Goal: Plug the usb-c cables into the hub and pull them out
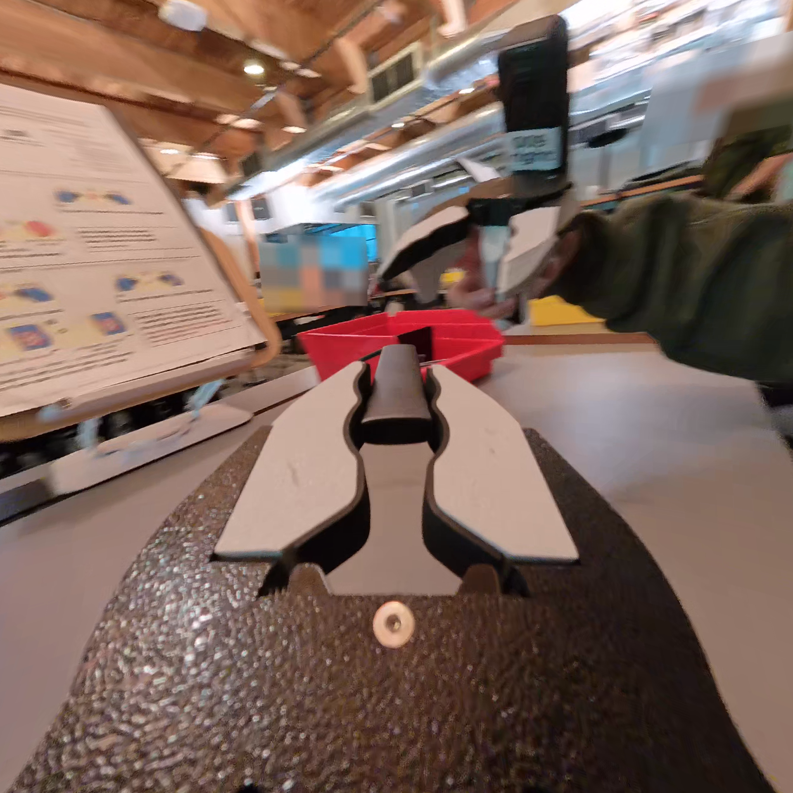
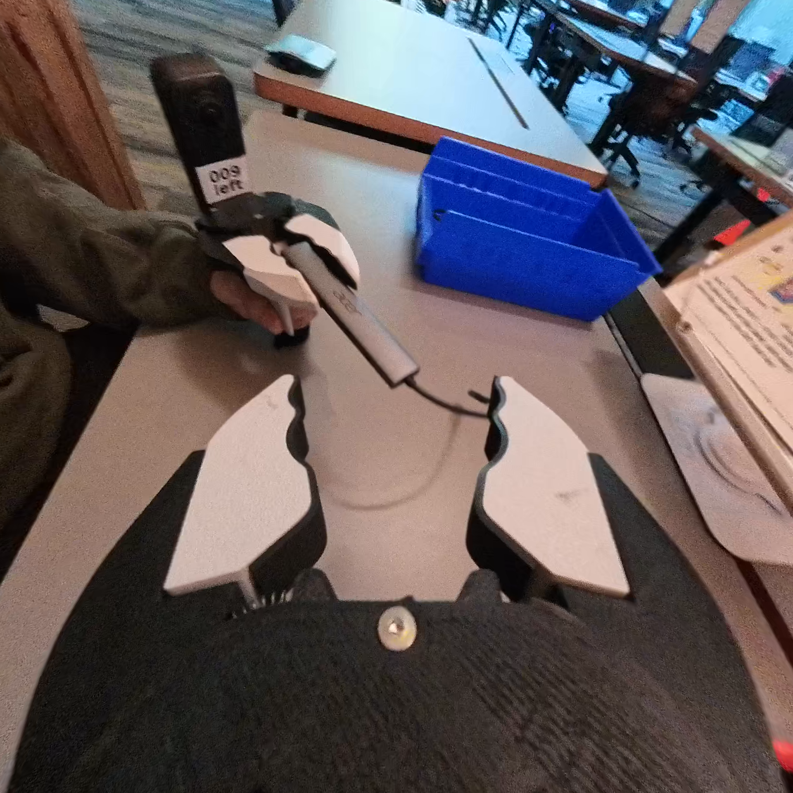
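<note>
Hub (image 2: 359, 317) is being held up off the surface (image 2: 386, 206) by the left gripper (image 2: 317, 261), fingers clamped on its near end; in the left wrist view the hub (image 1: 397, 388) is sitting pinched between the two fingers (image 1: 300, 455), pointing away toward a red bin (image 1: 455, 343). The free end is sticking out and down toward the right gripper (image 2: 397, 412). The hub's own thin black cable (image 2: 446, 403) is trailing off that end and curling right, its tip lying against the inner edge of the right gripper's right finger (image 2: 553, 485).

Right gripper is hanging wide open, holding nothing, hovering just short of the hub's free end. A pale loop (image 2: 399, 485) is lying on the surface between its fingers; can't tell if it's a usb-c cable or just a mark.

My read: the right side is about to pick up a plug, nothing plugged in by it yet. To do it well:
- grip the plug body, not the cord, with the plug square in the fingers
- keep the left side rigid and the hub level, ports facing the right gripper
- line the plug up along the port axis before pushing; usb-c jams if it goes in skewed
- clear that trailing cable off the right finger first, or it could snag on closing

Blue bin (image 2: 528, 240) is sitting beyond, well apart. An instruction sheet on a stand (image 2: 738, 309) is at far right.
</note>
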The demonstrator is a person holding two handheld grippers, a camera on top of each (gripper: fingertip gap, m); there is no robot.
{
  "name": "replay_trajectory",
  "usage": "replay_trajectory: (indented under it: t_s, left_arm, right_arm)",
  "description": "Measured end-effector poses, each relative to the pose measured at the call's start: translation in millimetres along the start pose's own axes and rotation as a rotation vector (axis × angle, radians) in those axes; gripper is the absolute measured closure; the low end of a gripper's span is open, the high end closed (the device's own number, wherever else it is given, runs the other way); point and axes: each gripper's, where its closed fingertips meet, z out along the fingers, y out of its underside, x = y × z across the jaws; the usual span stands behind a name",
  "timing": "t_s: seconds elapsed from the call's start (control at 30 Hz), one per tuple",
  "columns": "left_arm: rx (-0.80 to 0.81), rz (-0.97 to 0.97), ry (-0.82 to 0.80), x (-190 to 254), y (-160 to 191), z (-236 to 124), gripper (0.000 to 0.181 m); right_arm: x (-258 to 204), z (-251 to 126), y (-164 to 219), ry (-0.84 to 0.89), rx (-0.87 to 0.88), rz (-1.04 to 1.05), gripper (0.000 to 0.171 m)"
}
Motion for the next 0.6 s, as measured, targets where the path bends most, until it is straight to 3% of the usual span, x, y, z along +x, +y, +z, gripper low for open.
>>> replay_trajectory:
  t_s: [0.17,0.37,0.53,0.6]
  left_arm:
    - [0.064,-0.058,0.236,23.0,-8.2,-9.3,0.157]
    - [0.122,-0.142,0.317,22.8,-15.8,-19.3,0.157]
    - [0.115,-0.123,0.349,28.3,-15.3,-19.9,0.157]
    - [0.121,-0.126,0.356,28.7,-15.9,-21.0,0.157]
  right_arm:
    - [-33.9,31.2,0.3,-0.176,0.128,0.012,0.109]
    - [-38.1,32.8,3.0,-0.171,0.239,0.079,0.127]
    - [-43.9,37.1,6.0,-0.19,0.221,0.183,0.116]
    - [-49.8,40.5,9.5,-0.206,0.186,0.187,0.12]
